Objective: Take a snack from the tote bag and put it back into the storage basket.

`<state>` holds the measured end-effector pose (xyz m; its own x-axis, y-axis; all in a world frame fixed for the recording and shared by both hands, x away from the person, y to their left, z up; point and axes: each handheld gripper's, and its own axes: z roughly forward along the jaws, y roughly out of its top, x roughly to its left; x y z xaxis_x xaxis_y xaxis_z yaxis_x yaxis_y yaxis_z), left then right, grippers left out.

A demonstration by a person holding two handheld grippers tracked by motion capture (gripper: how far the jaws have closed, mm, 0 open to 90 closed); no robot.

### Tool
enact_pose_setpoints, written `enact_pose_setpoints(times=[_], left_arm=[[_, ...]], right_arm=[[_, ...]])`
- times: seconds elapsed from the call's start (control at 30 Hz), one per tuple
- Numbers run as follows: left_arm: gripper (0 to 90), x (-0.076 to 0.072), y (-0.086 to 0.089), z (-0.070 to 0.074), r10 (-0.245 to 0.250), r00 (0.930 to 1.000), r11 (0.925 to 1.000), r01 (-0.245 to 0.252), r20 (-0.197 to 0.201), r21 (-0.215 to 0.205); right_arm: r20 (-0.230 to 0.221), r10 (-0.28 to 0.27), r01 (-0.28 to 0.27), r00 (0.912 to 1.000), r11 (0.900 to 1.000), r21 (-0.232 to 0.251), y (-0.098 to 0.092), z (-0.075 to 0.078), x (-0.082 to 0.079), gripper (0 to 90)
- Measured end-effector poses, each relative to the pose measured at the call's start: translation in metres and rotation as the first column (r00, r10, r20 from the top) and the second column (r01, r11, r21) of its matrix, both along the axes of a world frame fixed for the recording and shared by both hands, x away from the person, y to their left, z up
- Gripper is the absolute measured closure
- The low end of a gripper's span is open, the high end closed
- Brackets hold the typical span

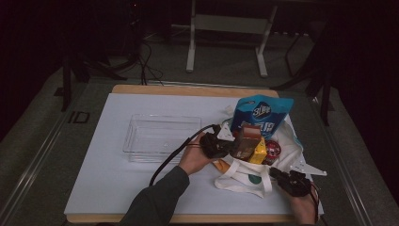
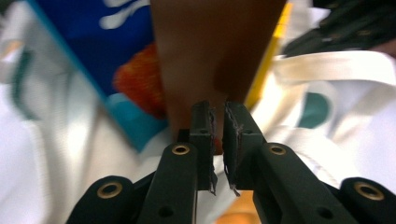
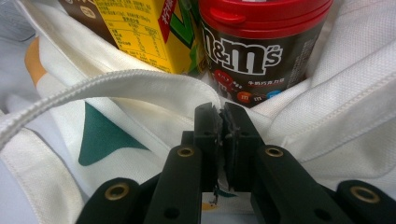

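- Left gripper (image 1: 225,144): fingers (image 2: 201,135) pinch the brown packet (image 2: 212,51) standing in the white tote bag (image 1: 244,175) on the tabletop (image 1: 117,188).
- Right gripper (image 3: 220,122): fingers clamp the bag's cloth edge.

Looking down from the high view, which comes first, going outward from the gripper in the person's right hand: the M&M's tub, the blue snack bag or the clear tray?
From the right gripper, at the tote's near right edge:
1. M&M's tub, red-lidded, inside the white tote bag just beyond it.
2. Blue snack bag, standing at the tote's far end.
3. Clear tray, away on the left of the table.
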<state>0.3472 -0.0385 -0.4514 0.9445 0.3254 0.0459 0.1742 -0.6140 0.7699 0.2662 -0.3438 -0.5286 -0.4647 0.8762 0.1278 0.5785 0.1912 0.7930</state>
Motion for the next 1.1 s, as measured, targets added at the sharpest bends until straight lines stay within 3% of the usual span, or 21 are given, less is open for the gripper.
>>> enact_pose_setpoints(times=[0.1, 0.2, 0.33, 0.37, 0.53, 0.63, 0.67, 0.73, 0.83, 1.0, 1.03, 1.1], left_arm=[[74.2, -0.001, -0.001, 0.001, -0.001, 0.9999, 1.0000, 0.001, 0.010, 0.007], [64.9, 0.004, 0.003, 0.001, -0.008, 0.9998, 0.9997, 0.007, -0.019, -0.023], [57.0, 0.004, 0.004, 0.002, -0.005, 1.0000, 0.9997, 0.005, -0.004, -0.025], [56.1, 0.004, 0.005, 0.004, -0.029, 0.9995, 0.9989, 0.029, 0.010, -0.036], [47.3, 0.004, 0.008, 0.010, -0.026, 0.9994, 0.9969, 0.027, 0.024, -0.074], [40.2, 0.007, 0.012, 0.019, 0.008, 0.9993, 0.9916, -0.003, 0.037, -0.130], [38.5, 0.007, 0.012, 0.019, 0.008, 0.9993, 0.9916, -0.003, 0.037, -0.130], [35.8, 0.011, 0.013, 0.027, -0.017, 0.9996, 0.9859, 0.020, 0.021, -0.166], [32.0, 0.017, 0.013, 0.033, -0.033, 0.9994, 0.9815, 0.034, 0.012, -0.189], [17.9, 0.024, 0.011, 0.037, -0.046, 0.9989, 0.9764, 0.043, -0.009, -0.212], [17.9, 0.026, 0.010, 0.038, -0.063, 0.9979, 0.9709, 0.058, -0.014, -0.232], [17.3, 0.028, 0.009, 0.038, -0.061, 0.9980, 0.9699, 0.056, -0.015, -0.237]], right_arm=[[-0.001, -0.001, 0.001, 1.0000, 1.000, 0.001, 0.000, 0.000, 0.000, 84.4], [0.001, -0.001, 0.001, 1.0000, 1.000, 0.000, 0.000, 0.000, 0.000, 84.5], [0.001, -0.001, 0.001, 1.0000, 1.000, 0.002, 0.000, 0.000, 0.000, 84.5], [0.000, 0.000, 0.000, 1.0000, 1.000, 0.004, 0.000, 0.000, 0.000, 84.4], [-0.001, 0.001, -0.001, 1.0000, 1.000, 0.005, -0.001, 0.000, 0.000, 84.4], [0.000, 0.000, 0.000, 1.0000, 1.000, 0.005, -0.001, 0.000, 0.000, 84.4], [0.000, 0.000, 0.000, 1.0000, 1.000, 0.005, -0.001, 0.000, 0.000, 84.4], [0.000, 0.001, -0.001, 1.0000, 1.000, 0.009, -0.001, -0.001, 0.000, 84.4], [0.003, 0.003, -0.003, 1.0000, 1.000, 0.009, -0.001, -0.001, 0.000, 84.4], [0.001, 0.005, -0.005, 1.0000, 1.000, 0.011, -0.001, -0.001, 0.000, 84.3], [0.000, 0.005, -0.005, 1.0000, 1.000, 0.011, -0.001, -0.001, 0.000, 84.3], [0.001, 0.006, -0.006, 1.0000, 1.000, 0.011, -0.001, -0.001, 0.000, 84.3]])
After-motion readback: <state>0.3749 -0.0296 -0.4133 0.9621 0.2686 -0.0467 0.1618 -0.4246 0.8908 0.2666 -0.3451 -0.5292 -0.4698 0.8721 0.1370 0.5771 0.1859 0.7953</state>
